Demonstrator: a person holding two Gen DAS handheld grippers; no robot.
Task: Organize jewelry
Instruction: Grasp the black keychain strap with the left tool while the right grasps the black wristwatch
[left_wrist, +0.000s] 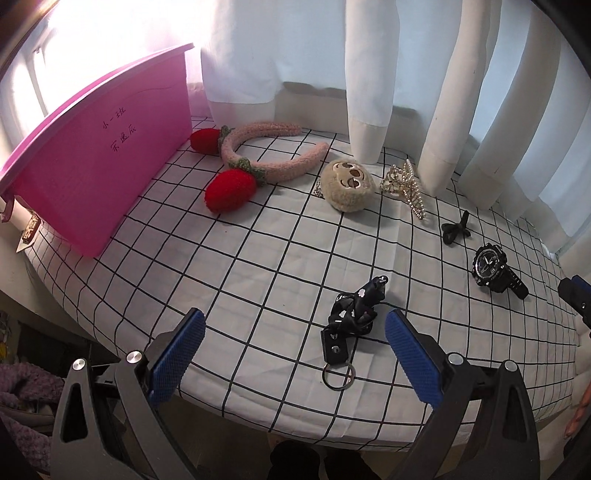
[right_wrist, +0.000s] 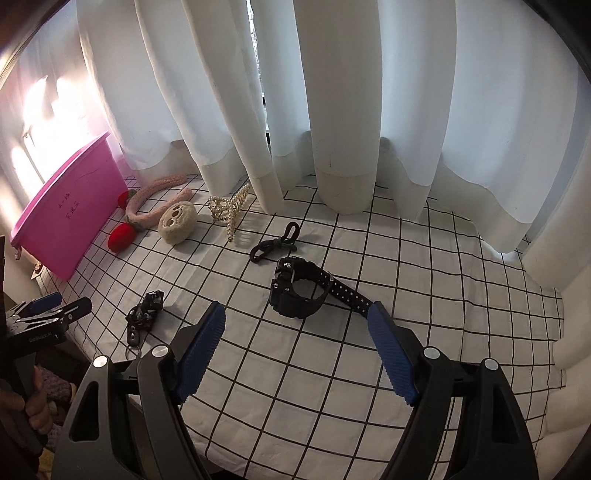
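On a white checked tablecloth (left_wrist: 258, 258) lie a black strap keychain with a metal ring (left_wrist: 351, 325), a black watch (left_wrist: 495, 269), a black hair tie (left_wrist: 456, 230), a pearl hair claw (left_wrist: 406, 184), a beige plush face (left_wrist: 349, 184) and a pink fuzzy headband with red strawberries (left_wrist: 258, 158). My left gripper (left_wrist: 295, 328) stands open above the near table edge, the keychain just ahead between its fingers. My right gripper (right_wrist: 295, 321) is open too, with the watch (right_wrist: 299, 291) right in front of its tips. The left gripper (right_wrist: 48, 310) shows at the left edge of the right wrist view.
A pink plastic bin (left_wrist: 99, 173) with handwriting stands at the back left, also in the right wrist view as the bin (right_wrist: 70, 210). White curtains (left_wrist: 369, 74) hang along the far side, their hems touching the cloth. A hand (right_wrist: 33, 406) grips the left tool.
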